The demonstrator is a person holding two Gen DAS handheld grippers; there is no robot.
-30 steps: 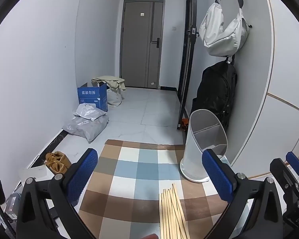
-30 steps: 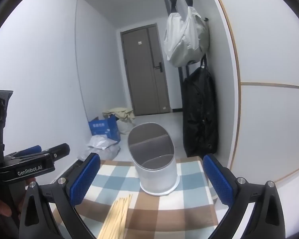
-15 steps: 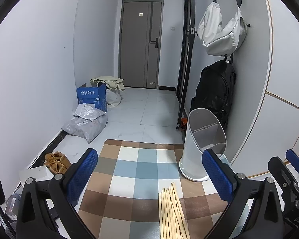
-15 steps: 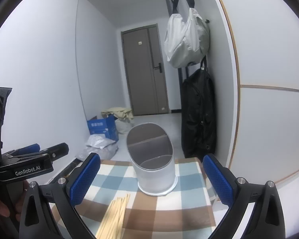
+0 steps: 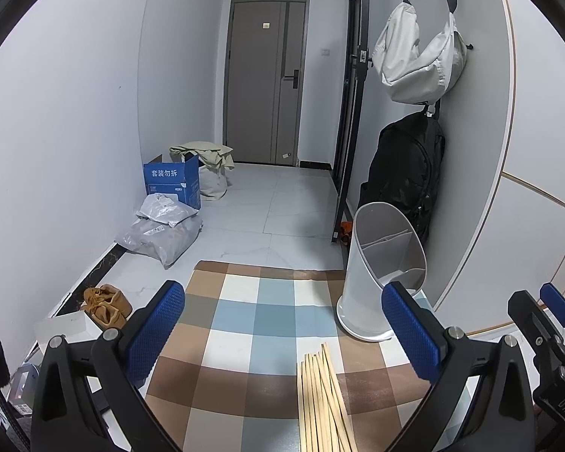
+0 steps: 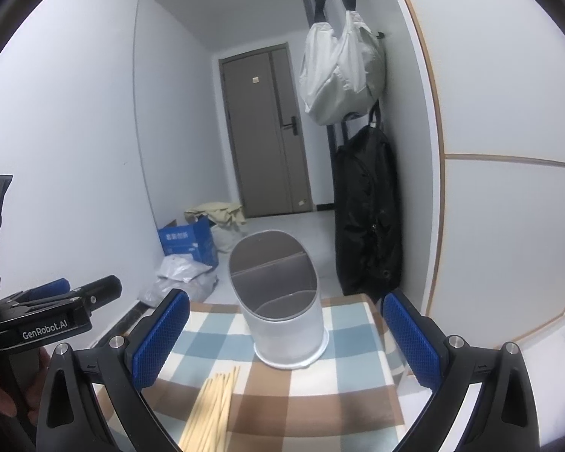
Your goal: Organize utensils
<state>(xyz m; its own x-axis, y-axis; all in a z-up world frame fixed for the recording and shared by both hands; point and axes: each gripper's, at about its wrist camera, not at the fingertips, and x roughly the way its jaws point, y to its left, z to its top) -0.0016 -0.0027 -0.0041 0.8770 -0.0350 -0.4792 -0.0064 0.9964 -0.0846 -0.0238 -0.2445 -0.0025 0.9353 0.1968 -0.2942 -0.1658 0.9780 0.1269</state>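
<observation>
A bundle of wooden chopsticks (image 5: 322, 403) lies on a checked cloth (image 5: 252, 320), near the front; it also shows in the right wrist view (image 6: 213, 403). A white utensil holder (image 5: 380, 271) with a divider stands upright at the cloth's far right; in the right wrist view the holder (image 6: 282, 305) is straight ahead. My left gripper (image 5: 282, 327) is open and empty above the cloth. My right gripper (image 6: 286, 335) is open and empty, facing the holder, with the chopsticks low between its fingers.
A wall with a black backpack (image 5: 406, 173) and a white bag (image 5: 418, 64) hanging on it runs along the right. On the floor at the left lie grey parcels (image 5: 162, 229), a blue box (image 5: 173, 182) and brown shoes (image 5: 107, 303). A closed door (image 5: 263, 79) is at the far end.
Both views have shifted only slightly; the left gripper has risen a little. The chopsticks and holder have not moved. Both grippers stay open.
</observation>
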